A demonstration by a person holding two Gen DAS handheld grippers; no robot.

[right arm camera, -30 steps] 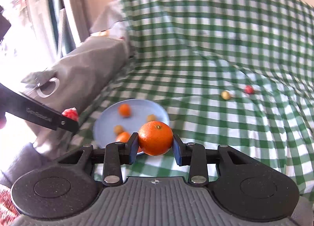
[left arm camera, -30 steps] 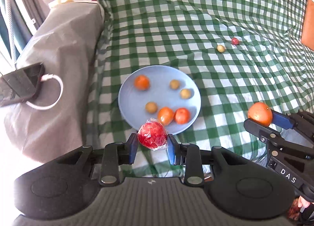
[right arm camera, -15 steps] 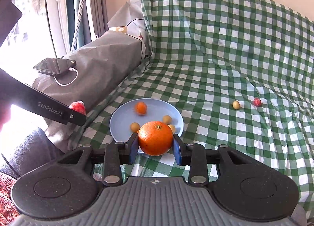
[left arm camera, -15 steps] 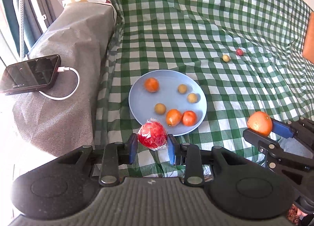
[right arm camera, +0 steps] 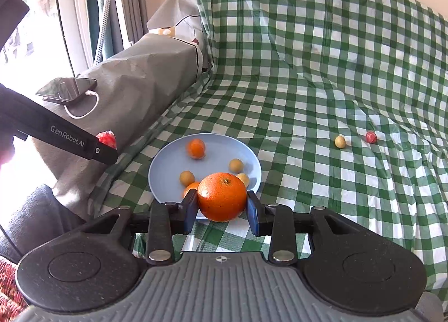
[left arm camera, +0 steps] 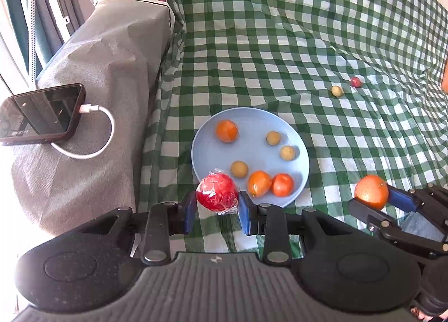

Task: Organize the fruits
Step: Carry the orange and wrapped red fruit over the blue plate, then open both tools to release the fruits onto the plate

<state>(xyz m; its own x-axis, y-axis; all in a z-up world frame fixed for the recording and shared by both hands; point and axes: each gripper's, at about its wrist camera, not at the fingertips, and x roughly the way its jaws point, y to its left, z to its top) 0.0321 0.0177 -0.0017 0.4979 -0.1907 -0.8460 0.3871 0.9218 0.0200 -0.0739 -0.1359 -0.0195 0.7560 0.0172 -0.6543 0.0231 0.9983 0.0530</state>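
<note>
My left gripper (left arm camera: 215,210) is shut on a red fruit in clear wrap (left arm camera: 217,192), held above the near rim of a blue plate (left arm camera: 207,148). The plate (right arm camera: 165,165) holds several small orange and tan fruits. My right gripper (right arm camera: 221,211) is shut on a large orange (right arm camera: 222,196), held above the plate's near edge; it shows at the right of the left wrist view (left arm camera: 371,191). A tan fruit (left arm camera: 336,91) and a small red fruit (left arm camera: 355,81) lie loose on the green checked cloth (left arm camera: 280,42), far right of the plate.
A grey covered armrest (left arm camera: 98,75) stands left of the plate, with a black phone (left arm camera: 39,114) on a white charging cable (left arm camera: 103,131) on top. The checked sofa back (right arm camera: 322,19) rises behind. A window and curtains are at far left.
Both grippers have pulled back and up from the plate while keeping hold of their fruits; more of the armrest and phone shows. The fruits on the plate have not moved.
</note>
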